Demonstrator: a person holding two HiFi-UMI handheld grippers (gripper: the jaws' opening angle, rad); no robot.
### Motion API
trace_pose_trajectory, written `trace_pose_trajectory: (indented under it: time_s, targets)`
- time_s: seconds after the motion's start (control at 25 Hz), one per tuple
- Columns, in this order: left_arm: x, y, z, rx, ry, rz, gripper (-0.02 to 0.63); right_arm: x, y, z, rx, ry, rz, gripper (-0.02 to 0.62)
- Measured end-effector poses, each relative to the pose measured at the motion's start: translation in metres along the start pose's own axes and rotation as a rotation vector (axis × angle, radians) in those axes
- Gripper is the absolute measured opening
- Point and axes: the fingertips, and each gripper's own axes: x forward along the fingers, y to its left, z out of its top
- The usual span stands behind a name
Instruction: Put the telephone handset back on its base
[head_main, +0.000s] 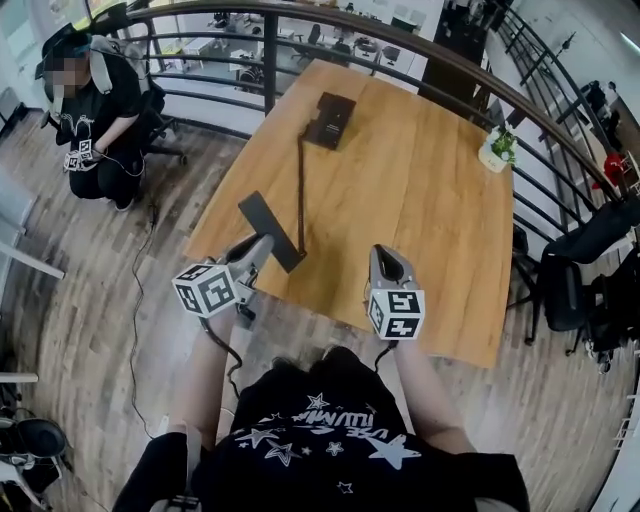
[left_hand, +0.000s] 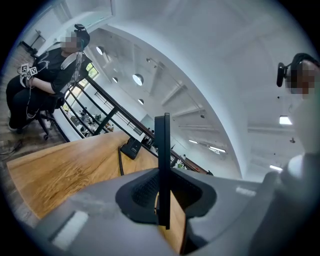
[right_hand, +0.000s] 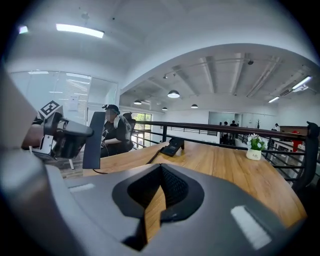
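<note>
A flat black telephone handset (head_main: 268, 229) sticks up and forward from my left gripper (head_main: 262, 243), which is shut on its lower end near the table's front left edge. In the left gripper view the handset (left_hand: 161, 145) stands edge-on between the pads. A dark cord (head_main: 300, 180) runs from it across the wooden table (head_main: 430, 200) to the black base (head_main: 330, 120) at the far side, also in the left gripper view (left_hand: 131, 148) and the right gripper view (right_hand: 173, 146). My right gripper (head_main: 385, 252) hovers over the front edge, tips together, holding nothing.
A small white pot with a plant (head_main: 497, 150) stands at the table's far right edge. A curved metal railing (head_main: 420, 50) runs behind the table. A person sits at the far left (head_main: 95, 110). Black office chairs (head_main: 575, 280) stand to the right.
</note>
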Motion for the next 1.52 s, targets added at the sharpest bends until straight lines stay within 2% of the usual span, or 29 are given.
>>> trace_pose_trajectory:
  time_s: [0.2, 0.44, 0.68, 0.92, 1.16, 1.32, 1.52]
  targets:
    - [0.022, 0.002, 0.005, 0.004, 0.007, 0.003, 0.075, 0.009, -0.03, 0.001, 0.023, -0.001, -0.02, 0.002]
    - [0.05, -0.003, 0.024, 0.019, 0.017, 0.019, 0.075, 0.044, -0.079, 0.032, 0.077, -0.07, -0.043, 0.002]
    - [0.083, 0.006, 0.055, 0.057, 0.012, 0.051, 0.075, 0.087, -0.114, 0.055, 0.116, -0.116, -0.018, 0.002]
    - [0.112, 0.01, 0.069, 0.063, -0.014, 0.066, 0.075, 0.103, -0.127, 0.048, 0.125, -0.104, 0.024, 0.002]
    - [0.136, 0.006, 0.069, 0.083, 0.029, 0.032, 0.075, 0.104, -0.14, 0.047, 0.172, -0.109, 0.014, 0.002]
    - [0.157, 0.007, 0.068, 0.083, 0.07, -0.013, 0.075, 0.104, -0.152, 0.048, 0.206, -0.114, -0.028, 0.002]
    - [0.176, 0.02, 0.086, 0.109, 0.128, -0.083, 0.075, 0.109, -0.159, 0.053, 0.218, -0.104, -0.097, 0.002]
